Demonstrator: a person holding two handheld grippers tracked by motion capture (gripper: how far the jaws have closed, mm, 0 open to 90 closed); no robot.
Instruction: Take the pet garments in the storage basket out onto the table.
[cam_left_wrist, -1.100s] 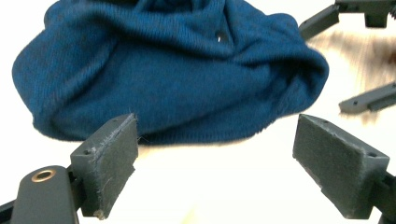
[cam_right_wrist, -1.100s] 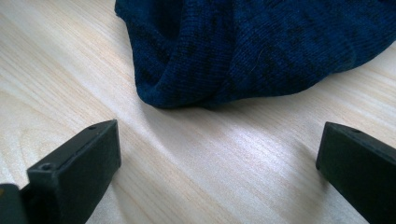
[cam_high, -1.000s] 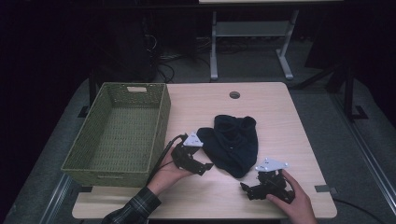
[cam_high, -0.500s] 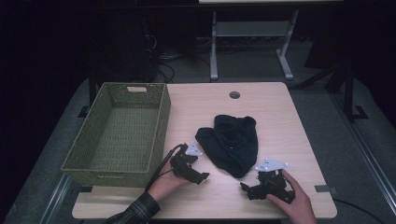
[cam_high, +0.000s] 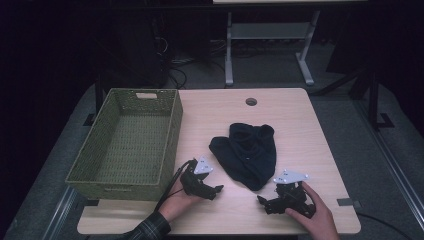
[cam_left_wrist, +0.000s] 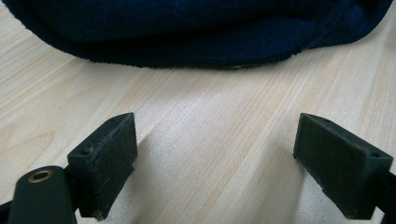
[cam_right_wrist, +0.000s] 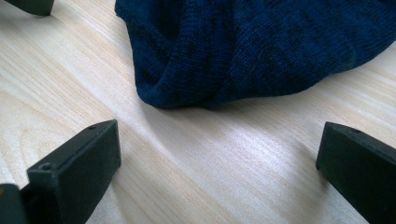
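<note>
High view: lying crumpled at the centre of the frame, on the pale wood-grain rectangular tabletop (cam_high: 300, 130), a dark navy knitted garment (cam_high: 247, 152), narrowing to a point toward the lower edge. Sitting at the left of the frame, on the table's left part, an empty green woven rectangular basket (cam_high: 127, 142), well apart from the garment. Resting low at lower centre-left, just left of the garment's tip, the left gripper (cam_high: 212, 189), held in a hand (cam_high: 177, 202) with a plaid cuff (cam_high: 150, 229). Resting at lower right, just below and right of the tip, the right gripper (cam_high: 265, 204), held in the other hand (cam_high: 312, 215). Showing near the top edge of the table, a small round cable hole (cam_high: 251, 101). Standing beyond the table at upper centre, a grey metal desk frame (cam_high: 267, 45) on dark floor.

Left gripper view: standing wide apart at lower left and lower right, the two black jaws of the left gripper (cam_left_wrist: 215, 154), holding nothing, bare wood between them. Stretching across the top of the frame, the garment's hem (cam_left_wrist: 196, 32), near but not touching.

Right gripper view: spread wide at the lower corners, the right gripper (cam_right_wrist: 219, 154), empty. Filling the upper centre and right, the folded knit (cam_right_wrist: 261, 46), lying just ahead of the jaws. Peeking in at the upper left corner, a dark jaw tip (cam_right_wrist: 32, 5) of the other gripper.
</note>
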